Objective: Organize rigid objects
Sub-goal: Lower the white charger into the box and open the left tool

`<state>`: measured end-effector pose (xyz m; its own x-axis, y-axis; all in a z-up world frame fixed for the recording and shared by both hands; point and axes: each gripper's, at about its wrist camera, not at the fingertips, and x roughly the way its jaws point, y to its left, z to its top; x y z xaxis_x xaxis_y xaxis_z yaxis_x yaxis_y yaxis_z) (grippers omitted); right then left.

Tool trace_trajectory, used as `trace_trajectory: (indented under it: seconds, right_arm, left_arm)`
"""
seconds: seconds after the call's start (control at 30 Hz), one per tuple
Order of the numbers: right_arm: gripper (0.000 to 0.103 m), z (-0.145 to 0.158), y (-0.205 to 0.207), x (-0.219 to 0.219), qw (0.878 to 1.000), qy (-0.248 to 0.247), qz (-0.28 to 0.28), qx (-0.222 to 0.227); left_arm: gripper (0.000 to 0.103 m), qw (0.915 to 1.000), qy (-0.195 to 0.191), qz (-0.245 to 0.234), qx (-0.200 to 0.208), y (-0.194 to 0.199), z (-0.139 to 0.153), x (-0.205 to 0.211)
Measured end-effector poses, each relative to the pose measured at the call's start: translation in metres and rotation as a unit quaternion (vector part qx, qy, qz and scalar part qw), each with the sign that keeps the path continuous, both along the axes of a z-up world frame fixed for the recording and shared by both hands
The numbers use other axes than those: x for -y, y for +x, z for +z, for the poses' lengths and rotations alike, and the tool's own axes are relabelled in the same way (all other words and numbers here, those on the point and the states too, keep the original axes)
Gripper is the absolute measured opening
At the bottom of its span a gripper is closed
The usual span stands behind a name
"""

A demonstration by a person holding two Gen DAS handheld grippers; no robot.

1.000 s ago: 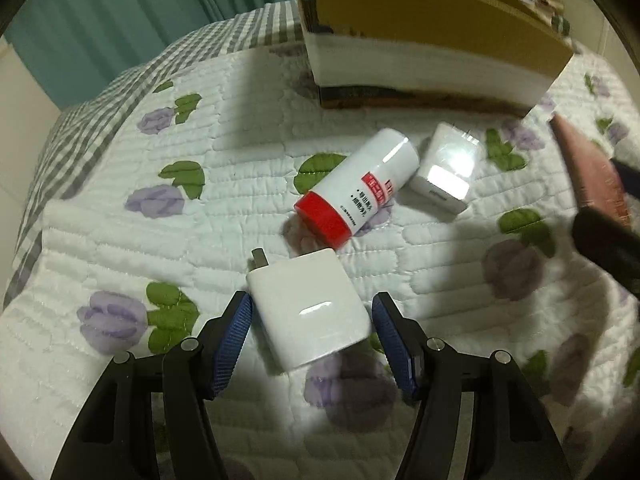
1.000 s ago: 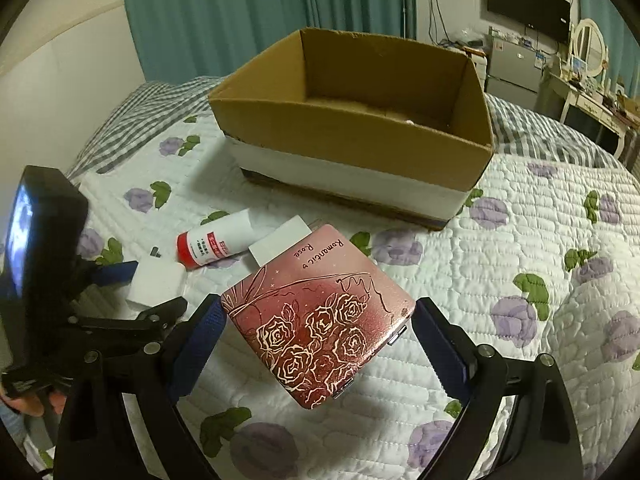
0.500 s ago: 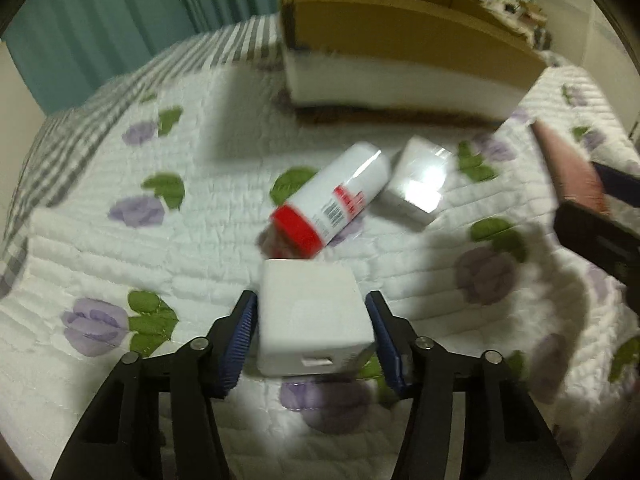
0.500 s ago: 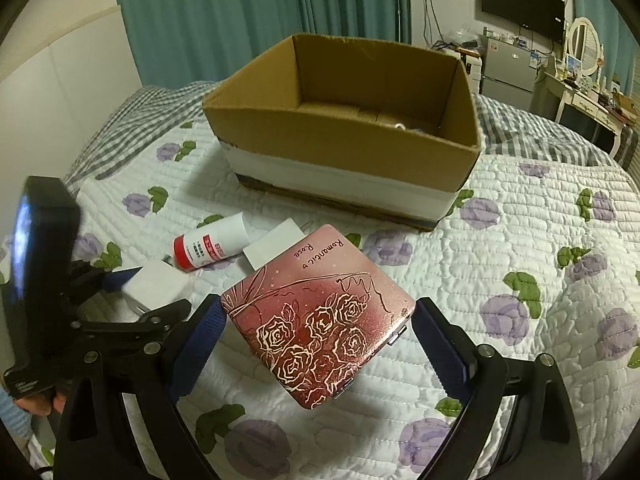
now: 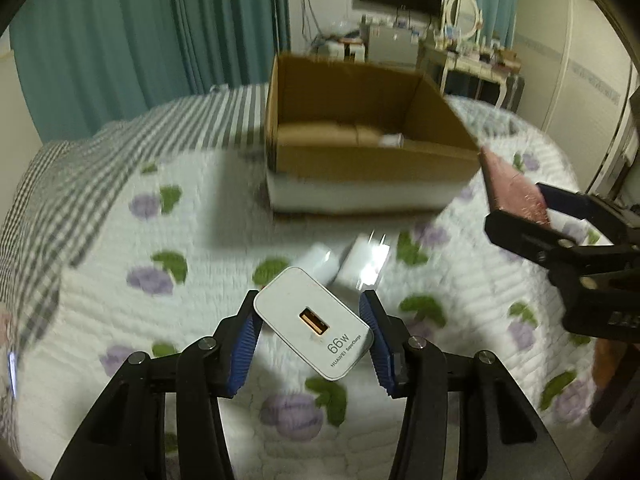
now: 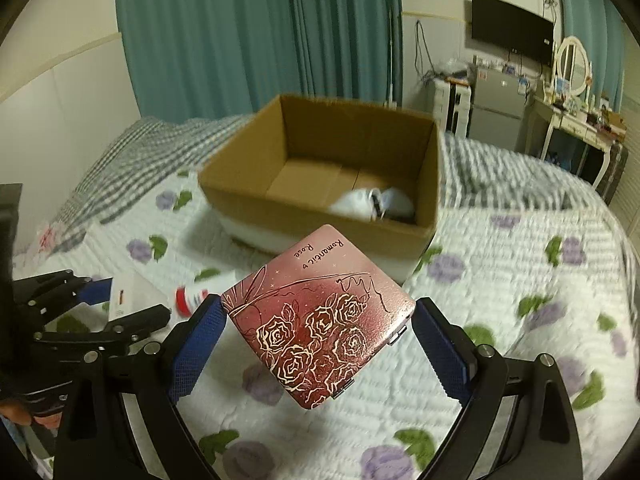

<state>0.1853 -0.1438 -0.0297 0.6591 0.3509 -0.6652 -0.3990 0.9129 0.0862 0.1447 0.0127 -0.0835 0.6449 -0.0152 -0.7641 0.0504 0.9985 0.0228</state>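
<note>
White square wall charger (image 5: 314, 322) sits clenched, tilted, in our left claw (image 5: 310, 334), which has just been closing; our right claw (image 6: 318, 334) grips the pink rose-printed tin (image 6: 320, 318) corner-to-corner, so either may twist loose short of the brown cardboard box (image 6: 320, 208).

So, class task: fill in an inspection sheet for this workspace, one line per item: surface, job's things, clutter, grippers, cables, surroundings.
Surface: quilt with purple flowers on a bed.
Job's things: white charger; pink rose case; open cardboard box with something white inside; red-capped bottle and another white block on the quilt.
Clutter: nothing seen.
Grippers: left gripper, jaws just closing, holds the charger off the quilt; right gripper holds the case.
Cables: wires hanging on the far wall.
Surroundings: teal curtains, television, dressing table.
</note>
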Motion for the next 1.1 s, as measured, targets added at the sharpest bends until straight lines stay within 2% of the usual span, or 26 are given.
trace_trajectory:
  seconds: [0.2,0.43,0.6,0.77,0.9,0.97,1.1]
  right_arm:
    - [0.094,0.039,0.029,0.006,0.999,-0.012,0.0,0.041]
    - [0.094,0.071,0.082,0.01,0.998,-0.004,-0.001,0.07]
    - [0.094,0.063,0.114,0.017,0.998,-0.009,-0.015,0.062]
    - [0.094,0.041,0.137,0.026,0.999,-0.006,-0.02,0.026]
    - [0.094,0.036,0.142,0.026,0.999,-0.012,-0.022,0.021]
    - [0.094,0.035,0.14,0.026,0.999,-0.012,-0.024,0.021]
    - [0.094,0.038,0.141,0.025,0.999,-0.009,-0.025,0.027]
  left_arm:
    - [0.05,0.9989,-0.006,-0.016,0.044,0.037,0.044,0.009]
    - [0.05,0.9956,0.004,-0.05,0.079,0.099,0.071,0.023]
    - [0.05,0.9959,-0.014,-0.043,0.079,0.153,0.056,0.018]
    - [0.051,0.9971,-0.001,-0.048,0.059,0.186,0.024,0.02]
    - [0.053,0.9976,-0.007,-0.046,0.05,0.192,0.015,0.017]
    - [0.053,0.9971,-0.004,-0.04,0.064,0.188,0.018,0.014]
    - [0.054,0.9973,-0.012,-0.035,0.064,0.18,0.027,0.008]
